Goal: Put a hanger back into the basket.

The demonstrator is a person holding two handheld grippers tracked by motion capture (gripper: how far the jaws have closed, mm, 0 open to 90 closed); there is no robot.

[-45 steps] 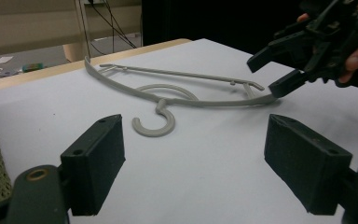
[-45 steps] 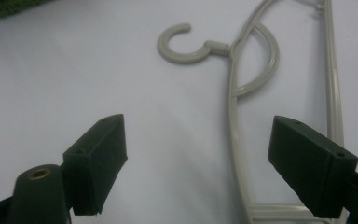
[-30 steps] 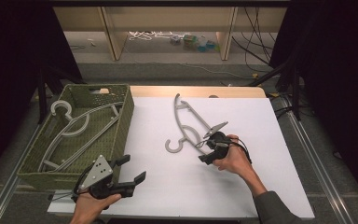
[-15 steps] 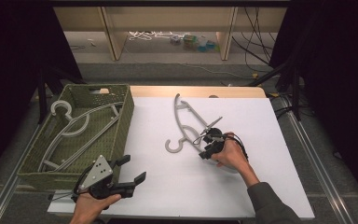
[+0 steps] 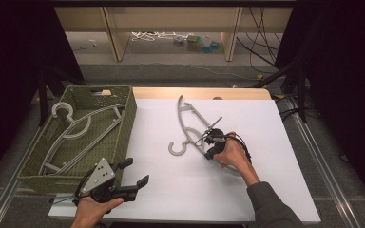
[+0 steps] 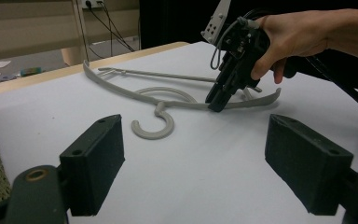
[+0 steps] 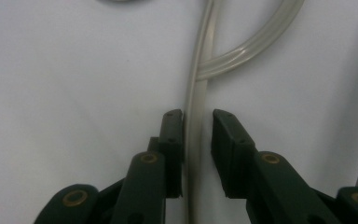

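The room is dark at both sides, with a pale wooden shelf unit (image 5: pixel 171 28) and loose cables on the floor far beyond both grippers. The white table top (image 5: pixel 266 190) carries everything, and a strip of bare wood edges its far side. At the table's left, just ahead of the left gripper (image 5: pixel 135 173), stands a green woven basket (image 5: pixel 126 123) with grey hangers lying inside. The left gripper hovers low over the near edge, held in a hand, its jaws spread wide with nothing between them. The right gripper (image 5: pixel 208 153), well off to its right, points down at a grey hanger (image 5: pixel 185 124) lying flat on the white surface. The hanger's arm runs between its jaws: one jaw touches it, the other stands a sliver off. The hook lies just to that gripper's left.
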